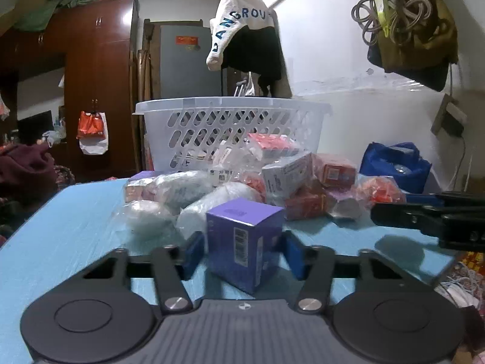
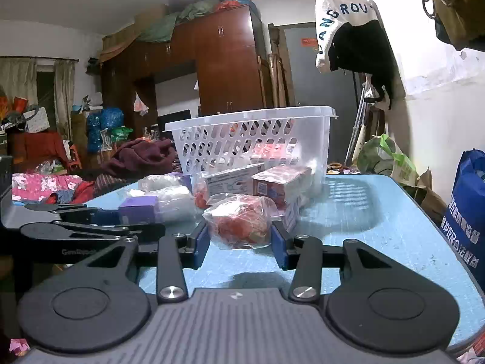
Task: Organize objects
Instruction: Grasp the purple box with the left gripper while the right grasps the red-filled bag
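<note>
A purple box (image 1: 245, 242) stands on the blue table (image 1: 66, 236), between the blue pads of my left gripper (image 1: 244, 251); the pads sit against its sides. In the right wrist view a clear bag of red items (image 2: 242, 223) lies between the pads of my right gripper (image 2: 241, 242), which closes on it. A white slotted basket (image 1: 233, 130) stands at the table's far side, also in the right wrist view (image 2: 254, 139). A pile of wrapped packets and red and white boxes (image 1: 272, 179) lies in front of it.
The right gripper's black arm (image 1: 430, 218) reaches in from the right. A blue bag (image 1: 394, 163) sits past the table's right edge. Clothes hang from the wall (image 1: 242, 30) above the basket. A wardrobe (image 1: 91, 91) stands far left.
</note>
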`<state>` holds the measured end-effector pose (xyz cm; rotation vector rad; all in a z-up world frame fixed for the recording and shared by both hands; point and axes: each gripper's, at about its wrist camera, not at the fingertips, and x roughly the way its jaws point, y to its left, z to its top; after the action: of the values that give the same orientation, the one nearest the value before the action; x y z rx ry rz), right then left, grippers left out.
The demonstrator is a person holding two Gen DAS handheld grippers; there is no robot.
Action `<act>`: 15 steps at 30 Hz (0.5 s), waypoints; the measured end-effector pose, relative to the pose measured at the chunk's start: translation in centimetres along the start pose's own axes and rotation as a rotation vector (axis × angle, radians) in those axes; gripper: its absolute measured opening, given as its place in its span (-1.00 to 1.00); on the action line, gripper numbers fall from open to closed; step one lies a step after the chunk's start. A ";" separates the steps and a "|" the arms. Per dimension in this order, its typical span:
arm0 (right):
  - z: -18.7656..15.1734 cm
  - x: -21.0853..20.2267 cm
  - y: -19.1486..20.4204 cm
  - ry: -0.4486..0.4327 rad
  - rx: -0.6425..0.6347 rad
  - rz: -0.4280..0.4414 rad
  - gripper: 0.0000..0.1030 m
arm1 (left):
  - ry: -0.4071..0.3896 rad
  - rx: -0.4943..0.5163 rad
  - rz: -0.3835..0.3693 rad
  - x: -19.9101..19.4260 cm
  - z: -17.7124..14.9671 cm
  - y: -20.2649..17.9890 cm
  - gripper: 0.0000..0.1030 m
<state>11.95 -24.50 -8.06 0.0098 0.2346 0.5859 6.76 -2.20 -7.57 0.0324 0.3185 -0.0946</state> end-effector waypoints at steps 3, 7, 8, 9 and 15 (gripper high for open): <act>0.1 0.1 -0.1 -0.002 0.004 0.001 -0.09 | -0.014 0.001 0.025 -1.3 -0.3 0.6 0.04; 0.1 -0.1 -0.4 -0.010 0.012 0.004 -0.09 | -0.045 -0.016 0.041 -2.8 -0.7 2.3 0.04; 0.1 -0.2 -0.5 -0.014 0.015 0.006 -0.09 | -0.046 -0.018 0.042 -2.9 -0.7 2.7 0.04; 0.1 -0.3 -0.4 -0.018 0.016 0.008 -0.09 | -0.046 -0.026 0.044 -2.9 -0.7 3.1 0.03; 0.1 -0.3 -0.6 -0.038 0.022 0.023 -0.10 | -0.040 -0.075 0.038 -2.7 -0.6 4.9 0.04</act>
<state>12.07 -25.18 -7.97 0.0452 0.2046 0.6054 4.53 2.97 -7.23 -0.0375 0.2811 -0.0455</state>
